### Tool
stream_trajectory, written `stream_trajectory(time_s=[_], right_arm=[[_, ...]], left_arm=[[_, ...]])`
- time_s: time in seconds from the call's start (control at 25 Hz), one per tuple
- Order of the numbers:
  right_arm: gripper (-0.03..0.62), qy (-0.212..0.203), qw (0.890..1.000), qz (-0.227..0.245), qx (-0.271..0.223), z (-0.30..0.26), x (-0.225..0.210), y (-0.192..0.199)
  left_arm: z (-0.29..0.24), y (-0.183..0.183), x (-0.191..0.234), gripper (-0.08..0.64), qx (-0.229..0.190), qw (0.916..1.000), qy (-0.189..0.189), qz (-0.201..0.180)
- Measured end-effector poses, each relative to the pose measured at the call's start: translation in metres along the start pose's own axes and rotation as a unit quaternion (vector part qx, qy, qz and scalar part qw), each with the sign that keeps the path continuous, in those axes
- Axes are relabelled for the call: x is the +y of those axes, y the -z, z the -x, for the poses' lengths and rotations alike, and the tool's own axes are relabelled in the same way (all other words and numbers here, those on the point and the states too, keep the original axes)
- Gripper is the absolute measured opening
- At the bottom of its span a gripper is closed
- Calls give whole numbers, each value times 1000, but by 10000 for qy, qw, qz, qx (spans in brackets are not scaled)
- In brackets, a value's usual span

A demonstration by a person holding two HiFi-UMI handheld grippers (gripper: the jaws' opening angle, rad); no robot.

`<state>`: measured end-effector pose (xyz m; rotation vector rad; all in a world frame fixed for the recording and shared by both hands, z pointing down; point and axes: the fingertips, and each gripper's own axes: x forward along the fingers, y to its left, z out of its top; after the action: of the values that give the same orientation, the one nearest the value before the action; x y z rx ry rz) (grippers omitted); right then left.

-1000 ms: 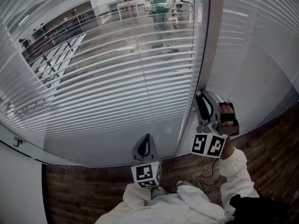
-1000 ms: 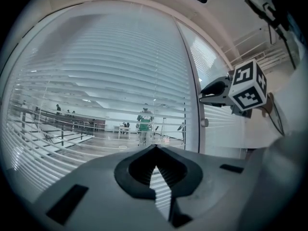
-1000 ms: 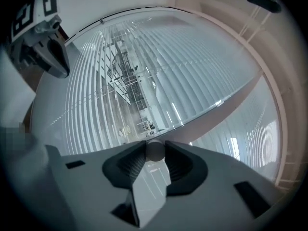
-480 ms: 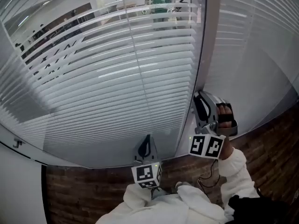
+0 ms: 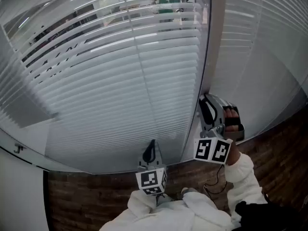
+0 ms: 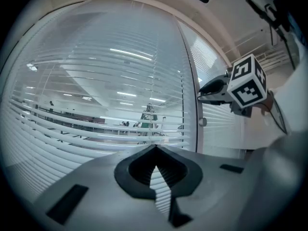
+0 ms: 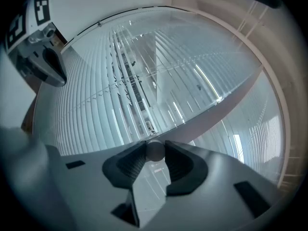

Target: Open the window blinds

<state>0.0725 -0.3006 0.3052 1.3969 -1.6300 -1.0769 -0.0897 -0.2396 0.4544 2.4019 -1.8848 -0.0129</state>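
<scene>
White horizontal blinds (image 5: 120, 81) hang behind glass, slats tilted nearly flat, so the room beyond shows only through the top rows. My right gripper (image 5: 204, 100) reaches level to the grey frame post (image 5: 211, 47) and is shut on a small round knob (image 7: 155, 150) there. That knob (image 6: 202, 122) also shows in the left gripper view, just below the right gripper (image 6: 204, 89). My left gripper (image 5: 151, 146) points at the lower glass, shut and holding nothing, with its tips close to the pane. The blinds (image 6: 96, 105) fill its view.
A second pane with shut blinds (image 5: 260, 42) stands right of the post. Brick-patterned floor (image 5: 86, 196) runs along the base of the glass. A white wall with a small hook (image 5: 18, 148) is at the lower left. White sleeves fill the bottom of the head view.
The slats have tilted from open, with the room beyond plainly seen, to nearly shut. Both grippers have kept their places.
</scene>
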Motion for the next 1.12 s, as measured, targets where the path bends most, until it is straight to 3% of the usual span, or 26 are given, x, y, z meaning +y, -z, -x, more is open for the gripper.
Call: stream_trajectory(time_s=[0.2,0.28,0.36,0.44,0.52,0.6,0.68,0.72,0.76,0.8,0.88,0.96,1.12], right_arm=[[130,76,9998,-173,-45,0,0,0],[130,189,9975,-666,-166,3,-2,1],[130,350,9866,-1570,-265,11,-4,5],[130,499,9612,-2663,-515,24,-6,2],[130,365,9208,-3802,-787,36,3,-2],[110,-74,8755,-4770,-774,43,28,-1],[25,-575,8295,-5515,-673,45,62,1],[14,-795,8099,-5781,-592,45,80,2],[12,-975,7969,-5942,-485,45,98,3],[12,-1098,7925,-5988,-379,44,114,4],[12,-1171,8011,-5863,-281,45,131,3],[12,-1131,8091,-5756,-351,45,129,-1],[12,-1067,8124,-5713,-479,40,118,-4]], left_arm=[[1,0,0,-2,-8,10000,-4,-15],[2,-1,1,-2,-20,10000,-18,-21],[4,-5,4,-2,-58,10000,-52,11],[5,-11,9,-2,-121,9999,-105,59],[5,-19,14,-2,-192,9996,-157,134],[6,-27,18,-2,-266,9992,-194,238],[7,-31,19,-2,-308,9987,-201,341],[8,-32,19,-2,-310,9986,-192,379],[9,-32,18,-2,-302,9986,-177,401],[10,-31,16,-2,-286,9986,-158,410],[11,-28,12,-2,-242,9988,-111,412],[11,-27,9,-2,-218,9989,-76,404],[12,-30,11,-2,-246,9989,-104,388]])
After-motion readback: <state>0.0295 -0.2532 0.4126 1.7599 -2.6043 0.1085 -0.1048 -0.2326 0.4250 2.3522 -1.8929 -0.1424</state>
